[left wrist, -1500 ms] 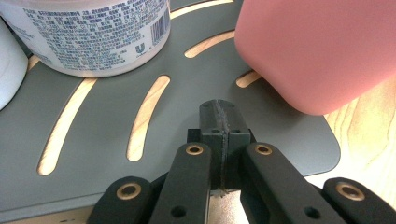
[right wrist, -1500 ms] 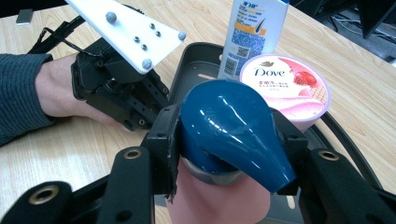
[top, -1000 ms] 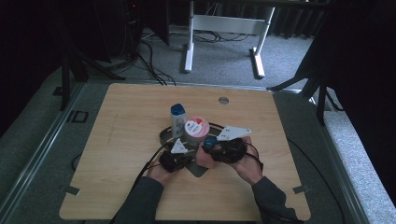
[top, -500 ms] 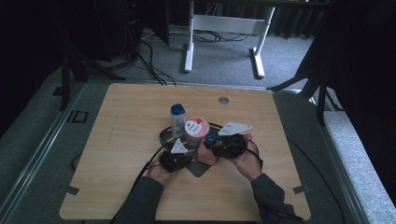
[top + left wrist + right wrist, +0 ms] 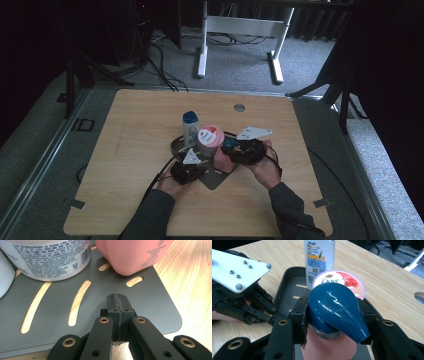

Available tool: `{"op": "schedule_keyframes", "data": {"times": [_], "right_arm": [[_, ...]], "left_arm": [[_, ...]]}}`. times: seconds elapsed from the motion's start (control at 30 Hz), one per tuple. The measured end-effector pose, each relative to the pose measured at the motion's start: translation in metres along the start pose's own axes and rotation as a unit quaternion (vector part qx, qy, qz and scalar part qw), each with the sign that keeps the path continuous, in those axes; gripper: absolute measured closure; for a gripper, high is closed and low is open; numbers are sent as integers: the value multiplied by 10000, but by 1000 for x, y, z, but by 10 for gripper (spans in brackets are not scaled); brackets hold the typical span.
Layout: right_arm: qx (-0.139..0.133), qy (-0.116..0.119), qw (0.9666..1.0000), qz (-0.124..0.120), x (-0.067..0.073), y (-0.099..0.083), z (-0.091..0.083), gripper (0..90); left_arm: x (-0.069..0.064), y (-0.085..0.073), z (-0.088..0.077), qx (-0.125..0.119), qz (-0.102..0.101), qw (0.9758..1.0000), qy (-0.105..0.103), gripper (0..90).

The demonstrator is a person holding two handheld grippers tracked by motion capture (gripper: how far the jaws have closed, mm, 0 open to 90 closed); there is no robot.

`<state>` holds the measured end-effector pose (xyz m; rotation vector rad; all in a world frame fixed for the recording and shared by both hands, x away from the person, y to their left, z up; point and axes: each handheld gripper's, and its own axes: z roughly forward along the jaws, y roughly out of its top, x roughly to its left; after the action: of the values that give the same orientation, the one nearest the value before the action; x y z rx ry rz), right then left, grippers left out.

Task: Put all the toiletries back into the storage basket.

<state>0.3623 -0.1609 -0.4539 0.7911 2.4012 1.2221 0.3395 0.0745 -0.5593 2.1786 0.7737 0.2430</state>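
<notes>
A pink bottle point(image 5: 329, 347) with a blue cap point(image 5: 337, 313) sits between the jaws of my right gripper point(image 5: 332, 317), which is shut on the cap. In the high view the right gripper point(image 5: 235, 149) holds this cap point(image 5: 229, 145) over the near right part of a dark slotted tray point(image 5: 176, 145). In the tray stand a Dove jar point(image 5: 210, 137) and a white bottle point(image 5: 190, 127) with a blue cap. My left gripper point(image 5: 116, 305) is shut on nothing, with its tips over the tray floor point(image 5: 50, 315), close to the white jar point(image 5: 50, 257) and the pink bottle point(image 5: 132, 255).
The tray rests mid-table on a wooden top point(image 5: 125, 190) that has a round hole point(image 5: 239, 107) at the far side. Cables trail from both grippers toward the person. A white desk frame point(image 5: 240, 30) stands on the floor beyond the table.
My right gripper with the pink bottle has edged slightly away from the person, toward the Dove jar. The left gripper has stayed put.
</notes>
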Motion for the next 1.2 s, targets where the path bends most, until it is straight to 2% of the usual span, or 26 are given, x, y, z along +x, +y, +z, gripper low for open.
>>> {"op": "schedule_keyframes", "data": {"times": [0.43, 0.87, 1.2], "right_arm": [[64, -44, 9995, 304, -9, 2, 5, 535], [94, -127, 9994, 301, -5, 3, 4, 536], [123, -325, 9973, 650, -8, 4, 3, 536]], "left_arm": [[0, 0, 0, 5, 2, 10000, -1, 900], [0, 0, 0, -3, 3, 10000, 3, 900], [0, 0, 0, -12, -6, 10000, 2, 900]]}}
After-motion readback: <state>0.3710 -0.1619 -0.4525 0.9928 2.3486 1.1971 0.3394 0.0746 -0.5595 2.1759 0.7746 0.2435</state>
